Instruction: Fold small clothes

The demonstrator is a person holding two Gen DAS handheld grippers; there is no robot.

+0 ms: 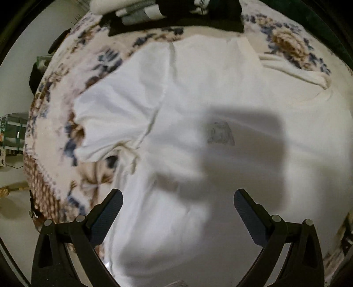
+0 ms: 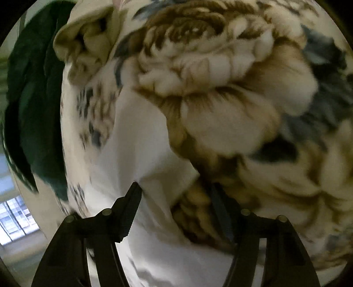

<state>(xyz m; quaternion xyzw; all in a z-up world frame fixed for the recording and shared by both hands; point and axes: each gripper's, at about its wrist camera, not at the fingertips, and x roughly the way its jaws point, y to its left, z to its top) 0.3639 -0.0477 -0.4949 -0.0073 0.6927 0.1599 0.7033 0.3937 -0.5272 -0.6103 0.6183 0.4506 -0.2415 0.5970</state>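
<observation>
We held the left gripper (image 1: pixel 178 199) above the white T-shirt (image 1: pixel 198 110), its fingers wide apart and closed on nothing, its shadow falling across the middle of the cloth. The shirt lay spread on the floral blanket (image 1: pixel 50 114), and a faint grey print (image 1: pixel 220 133) showed through the fabric near its centre. One short sleeve (image 1: pixel 110 123) stuck out flat to the side, unfolded, with a few creases where it met the body. On the opposite side another white edge (image 1: pixel 293 68) lay bunched on the blanket; we could not tell whether that was the second sleeve or a turned-over hem. At the far end of the bed sat a heap of dark and pale items (image 1: pixel 167 15), too blurred to name.

Our right gripper (image 2: pixel 176 194) sat low at an edge of the shirt (image 2: pixel 136 136), where white cloth met the big brown flower (image 2: pixel 209 72) of the blanket. Its fingers stood apart too; the near finger (image 2: pixel 130 209) touched or just overlapped the white fabric, the other lay over the blanket, and nothing was pinched. That view was smeared, so the exact contact stayed uncertain. A dark green cloth (image 2: pixel 33 110) hung at the edge of the bed.

As we judged it, the folding had barely begun: the garment was laid out and roughly smoothed, but no sleeve was turned in and no fold across the body was made. Left to do were gripping an edge, bringing the sides in and doubling the shirt over
</observation>
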